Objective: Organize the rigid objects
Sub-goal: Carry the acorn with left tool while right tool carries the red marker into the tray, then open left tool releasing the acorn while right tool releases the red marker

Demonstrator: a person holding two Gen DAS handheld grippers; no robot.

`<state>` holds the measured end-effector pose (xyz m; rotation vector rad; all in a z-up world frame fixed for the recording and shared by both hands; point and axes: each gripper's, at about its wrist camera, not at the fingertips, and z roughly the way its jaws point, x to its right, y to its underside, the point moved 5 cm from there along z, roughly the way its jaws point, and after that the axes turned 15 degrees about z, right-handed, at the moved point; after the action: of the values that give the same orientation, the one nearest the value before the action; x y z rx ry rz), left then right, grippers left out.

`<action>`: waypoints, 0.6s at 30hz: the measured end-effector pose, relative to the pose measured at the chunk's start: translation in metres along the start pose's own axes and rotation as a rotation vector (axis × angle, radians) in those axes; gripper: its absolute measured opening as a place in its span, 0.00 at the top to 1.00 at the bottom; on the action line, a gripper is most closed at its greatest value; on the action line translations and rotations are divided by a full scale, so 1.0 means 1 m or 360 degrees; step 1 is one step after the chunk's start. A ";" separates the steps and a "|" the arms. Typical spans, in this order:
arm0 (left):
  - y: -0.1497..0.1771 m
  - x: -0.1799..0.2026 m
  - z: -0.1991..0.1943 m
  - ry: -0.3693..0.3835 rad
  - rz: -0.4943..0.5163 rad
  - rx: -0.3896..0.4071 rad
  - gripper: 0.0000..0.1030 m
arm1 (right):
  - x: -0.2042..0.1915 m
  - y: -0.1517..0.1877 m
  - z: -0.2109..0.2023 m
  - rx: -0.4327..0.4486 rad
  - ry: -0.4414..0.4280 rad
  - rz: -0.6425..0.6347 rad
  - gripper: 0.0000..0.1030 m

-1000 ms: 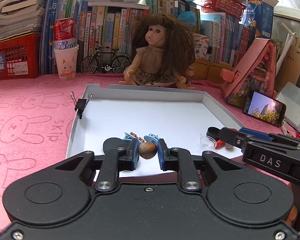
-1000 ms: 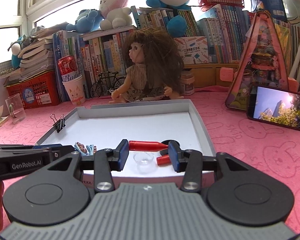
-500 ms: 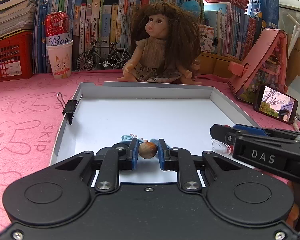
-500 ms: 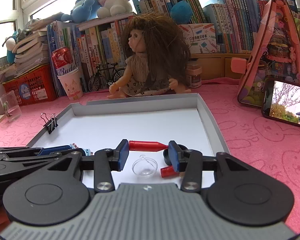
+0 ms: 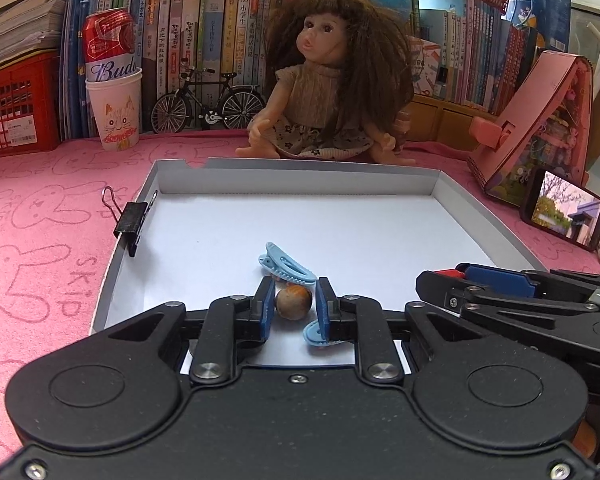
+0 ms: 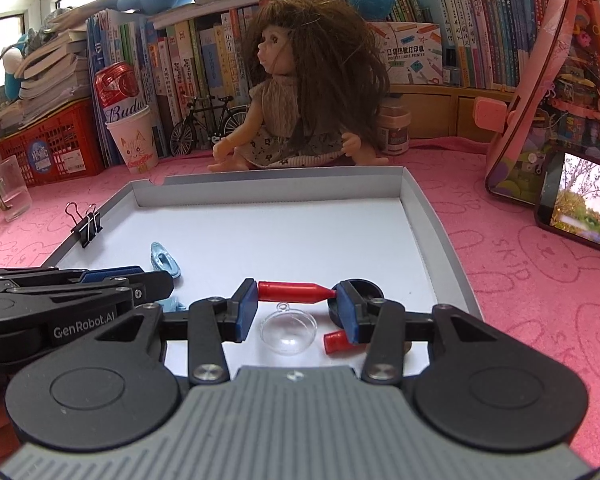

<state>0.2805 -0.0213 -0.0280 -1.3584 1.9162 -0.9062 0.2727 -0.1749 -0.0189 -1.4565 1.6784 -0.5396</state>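
My left gripper (image 5: 293, 307) is clamped on a small round brown nut-like ball (image 5: 293, 301), low over the near edge of the shallow grey cardboard tray (image 5: 476, 204). My right gripper (image 6: 297, 309) has its jaws apart, nothing pinched; a clear plastic half-dome (image 6: 288, 328) lies on the tray floor between them, with a red tapered plastic piece (image 6: 296, 292) just beyond. A light blue hair clip (image 5: 286, 263) lies mid-tray.

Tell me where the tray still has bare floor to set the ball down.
Bare: the tray's far half, between the binder clip and right wall. Crowded: the near edge, with blue clips, clear dome and red pieces.
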 end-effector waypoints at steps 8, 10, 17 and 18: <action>-0.004 0.002 -0.007 -0.0014 0.0012 -0.0005 0.59 | 0.000 -0.001 -0.003 -0.0007 -0.0007 0.0015 0.41; -0.005 0.002 -0.012 -0.0036 0.0032 0.0000 0.55 | 0.001 -0.002 -0.007 0.0004 -0.0016 0.0026 0.39; -0.006 0.002 -0.028 -0.0023 0.0055 0.0011 0.45 | 0.006 -0.006 -0.023 0.0028 -0.0054 0.0053 0.33; -0.006 0.003 -0.031 -0.0023 0.0065 0.0016 0.45 | 0.006 -0.006 -0.026 0.0030 -0.0056 0.0049 0.32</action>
<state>0.2580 -0.0198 -0.0054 -1.3121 1.9187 -0.8828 0.2557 -0.1869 -0.0015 -1.4165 1.6612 -0.5089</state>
